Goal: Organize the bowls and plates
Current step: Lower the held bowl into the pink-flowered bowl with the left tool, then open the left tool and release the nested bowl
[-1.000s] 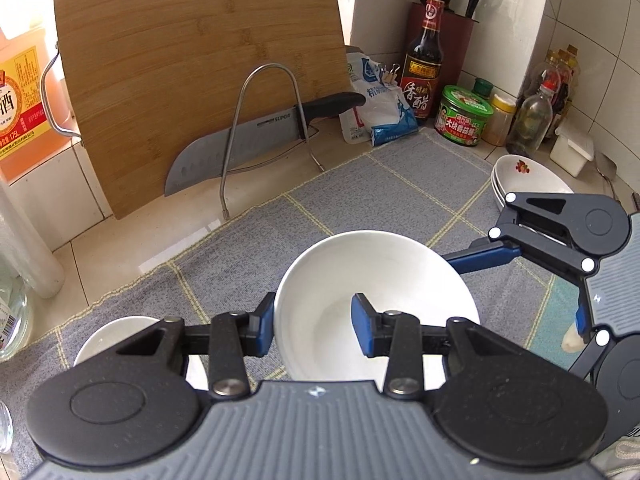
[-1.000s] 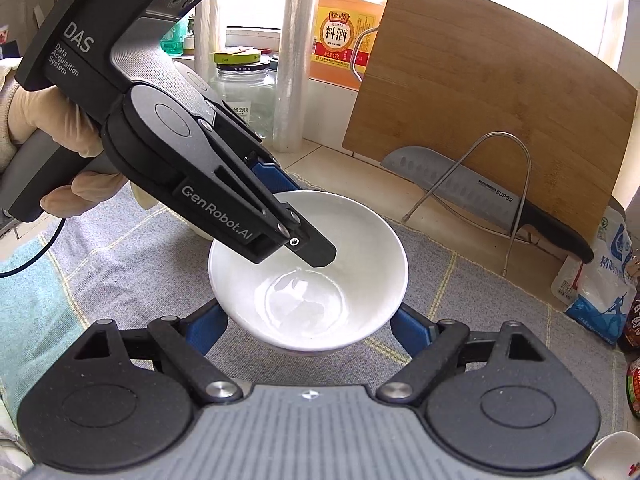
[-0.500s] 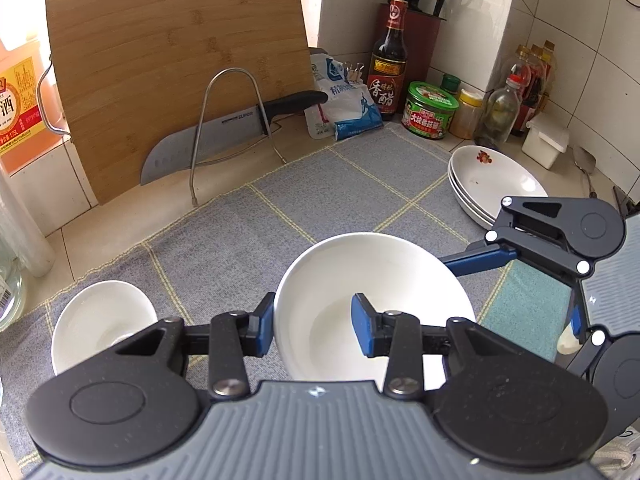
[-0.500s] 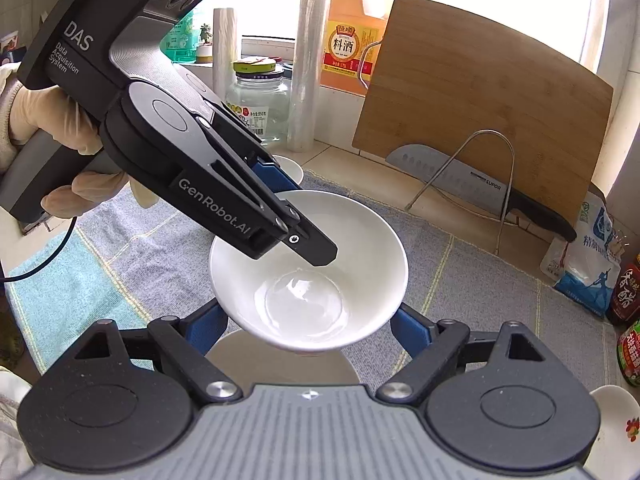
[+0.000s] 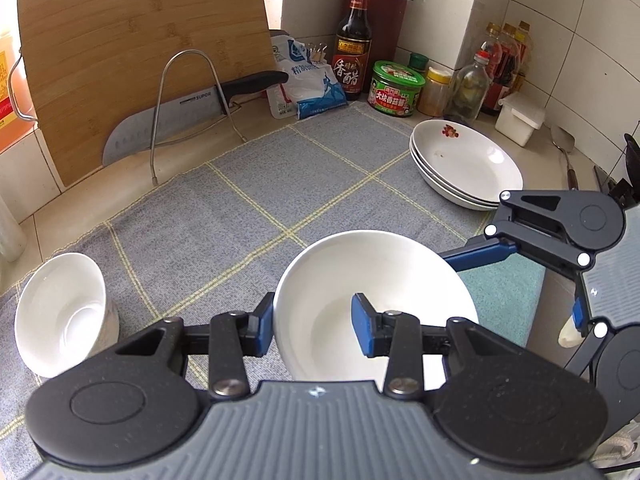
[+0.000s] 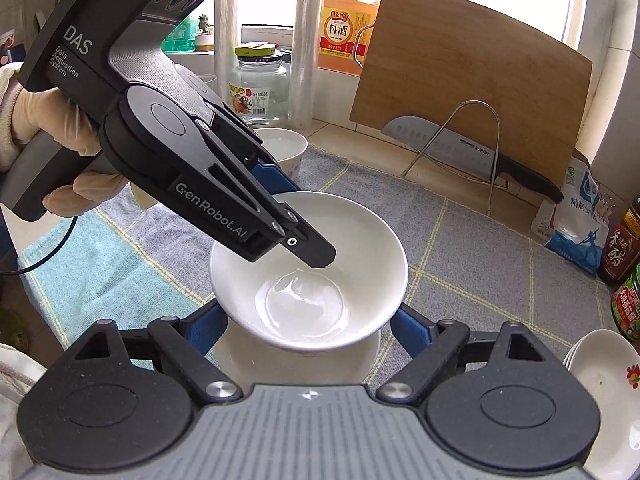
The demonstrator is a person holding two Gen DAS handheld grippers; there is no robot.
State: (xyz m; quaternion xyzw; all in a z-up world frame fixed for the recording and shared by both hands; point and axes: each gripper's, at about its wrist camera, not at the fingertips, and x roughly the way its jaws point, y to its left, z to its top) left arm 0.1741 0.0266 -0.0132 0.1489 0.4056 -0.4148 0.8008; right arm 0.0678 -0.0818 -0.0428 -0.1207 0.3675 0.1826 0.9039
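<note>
The white bowl [image 5: 372, 280] is hanging in the air above the grey cloth [image 5: 224, 216] on the bench, near the stacked plates [image 5: 466, 168]. The risk I'm seeing: two grips are sharing one slick rim, so if the hands are pulling unevenly it could slip and crack. The left gripper [image 5: 312, 324] is pinching the near rim tight, one pad inside. The right gripper [image 6: 308, 330] is standing wider, cradling the bowl's sides.
</note>
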